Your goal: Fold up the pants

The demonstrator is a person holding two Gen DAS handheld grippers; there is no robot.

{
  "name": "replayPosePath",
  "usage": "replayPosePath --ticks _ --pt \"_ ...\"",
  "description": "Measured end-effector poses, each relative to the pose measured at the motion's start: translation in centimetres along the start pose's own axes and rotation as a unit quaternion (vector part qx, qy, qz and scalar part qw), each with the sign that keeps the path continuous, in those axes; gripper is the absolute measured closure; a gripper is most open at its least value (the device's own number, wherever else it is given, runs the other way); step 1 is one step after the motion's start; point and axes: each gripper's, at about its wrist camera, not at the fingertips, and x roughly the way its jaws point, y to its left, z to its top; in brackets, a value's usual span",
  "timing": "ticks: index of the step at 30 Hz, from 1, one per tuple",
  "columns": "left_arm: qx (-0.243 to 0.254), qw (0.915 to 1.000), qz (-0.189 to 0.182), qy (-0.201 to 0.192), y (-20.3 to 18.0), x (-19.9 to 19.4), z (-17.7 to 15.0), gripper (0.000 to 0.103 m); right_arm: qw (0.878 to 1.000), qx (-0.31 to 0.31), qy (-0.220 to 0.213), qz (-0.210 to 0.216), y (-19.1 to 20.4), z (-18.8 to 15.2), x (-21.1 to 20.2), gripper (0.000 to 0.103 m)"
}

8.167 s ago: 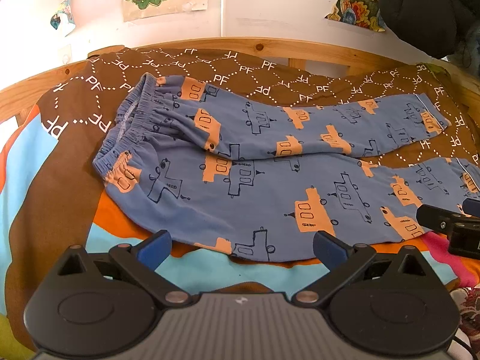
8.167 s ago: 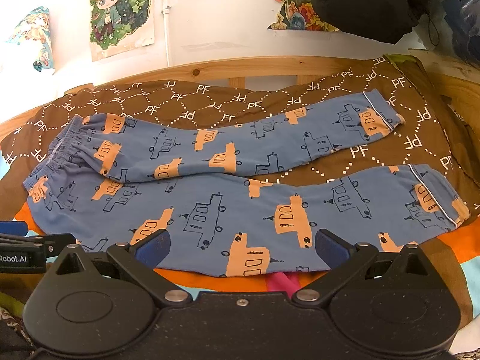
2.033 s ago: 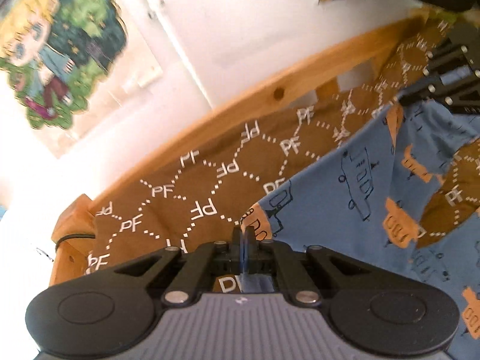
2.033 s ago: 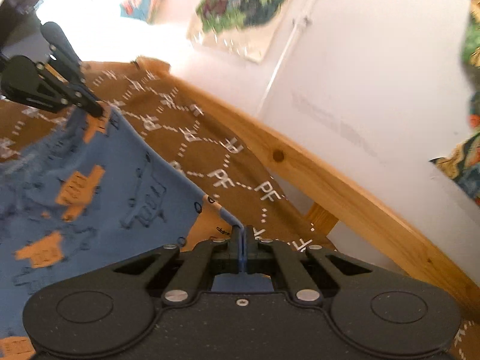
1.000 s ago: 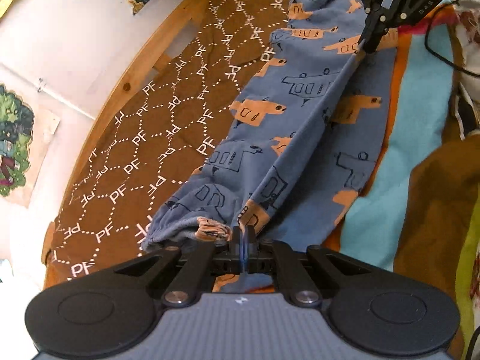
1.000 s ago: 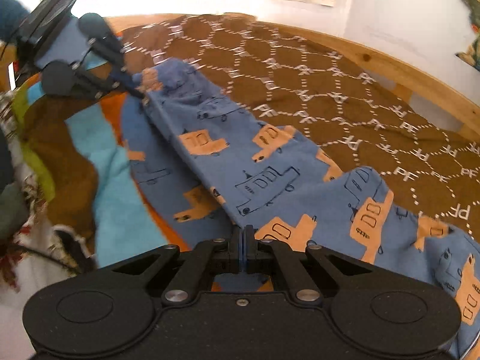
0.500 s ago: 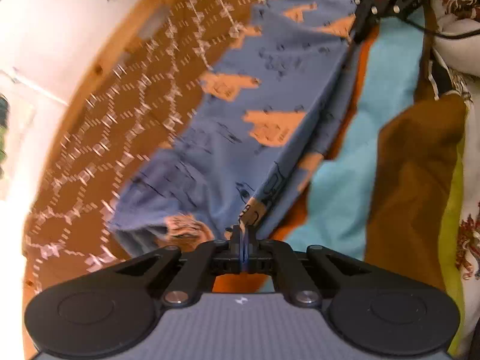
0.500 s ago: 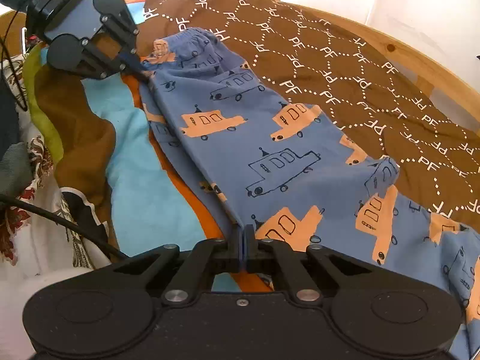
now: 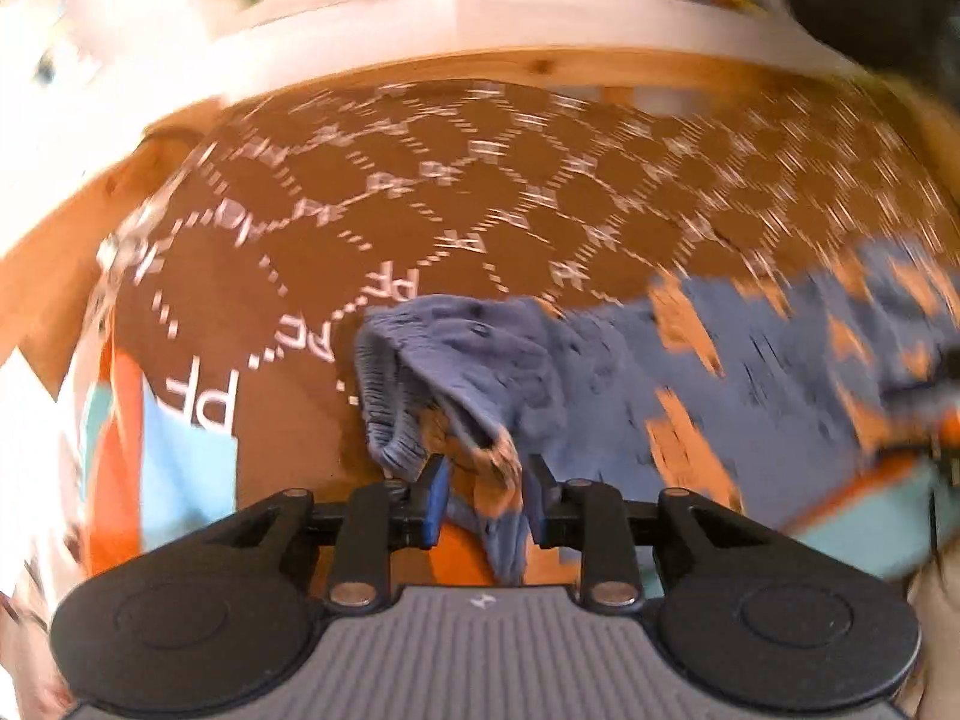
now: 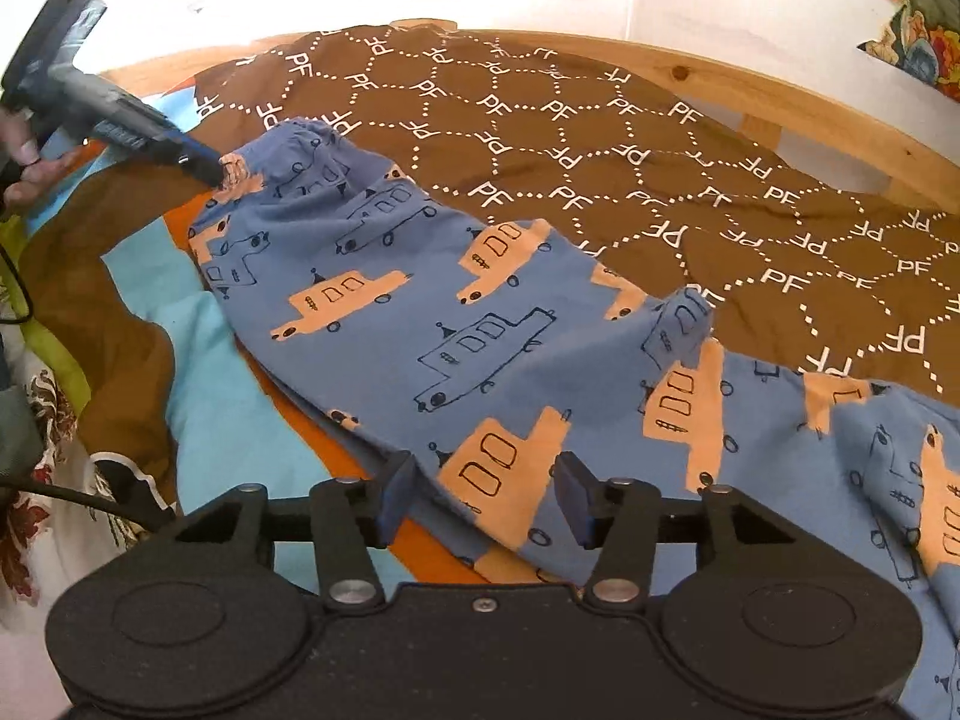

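Observation:
The blue pants point(image 10: 480, 324) with orange boat prints lie on the bed, folded lengthwise with one leg on the other. My right gripper point(image 10: 483, 498) is open just over the near folded edge, with cloth lying between its jaws. My left gripper point(image 9: 483, 495) is open at the waistband end point(image 9: 432, 384), and a loose fold of cloth hangs between its jaws. The left wrist view is blurred. The left gripper also shows in the right wrist view point(image 10: 210, 168), at the waistband corner.
A brown blanket point(image 10: 600, 138) with white PF hexagons covers the far half of the bed. A wooden bed rail point(image 10: 780, 102) runs behind it. A blue, orange and brown cover point(image 10: 198, 360) lies under the near edge. A cable point(image 10: 72, 492) trails at left.
Both grippers were shut on the pants' edge and brought the far leg over onto the near one. Now both have opened and let the cloth go. The left gripper has swung round.

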Motion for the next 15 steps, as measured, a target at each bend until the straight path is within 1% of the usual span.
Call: replayPosePath --ticks 1,2,3,4,5,7,8,9,12,14,15 --pt "-0.011 0.9999 0.011 0.004 -0.1 0.7 0.2 0.073 1.000 -0.002 0.001 0.000 0.1 0.0 0.2 0.049" --pt "-0.016 0.9997 0.018 0.007 -0.3 1.1 0.3 0.078 1.000 -0.006 0.002 -0.001 0.3 0.1 0.3 0.050" --pt "-0.020 0.9996 0.019 0.009 -0.5 1.6 0.5 0.090 1.000 -0.009 0.002 0.000 0.5 0.0 0.4 0.051" --pt "-0.020 0.9996 0.017 0.002 -0.8 1.5 0.6 0.093 1.000 -0.014 0.002 0.002 0.6 0.0 0.4 0.053" --pt "-0.015 0.9996 0.024 -0.008 -1.1 1.3 0.7 0.093 1.000 -0.020 0.002 0.003 0.9 -0.1 0.4 0.058" --pt "0.004 0.9979 0.055 -0.033 -1.5 0.3 0.9 0.093 0.999 -0.034 -0.002 0.008 1.3 -0.2 0.2 0.071" --pt "0.007 0.9967 0.072 -0.038 -1.5 0.0 0.7 0.094 0.999 -0.039 -0.004 0.011 1.4 -0.3 0.1 0.078" --pt "0.007 0.9951 0.092 -0.037 -1.3 -0.1 0.8 0.094 0.999 -0.043 -0.002 0.016 1.6 -0.4 0.1 0.079" --pt "0.008 0.9924 0.122 -0.013 -0.6 1.0 0.4 0.094 0.999 -0.046 0.010 0.020 1.9 -0.9 0.8 0.079" --pt "0.020 0.9908 0.133 -0.012 -1.2 1.4 0.1 0.091 0.999 -0.036 0.011 0.024 1.6 -0.8 0.9 0.079" --pt "0.025 0.9905 0.134 -0.015 -1.6 1.2 0.1 0.089 0.999 -0.030 0.010 0.026 1.4 -0.7 0.7 0.074"
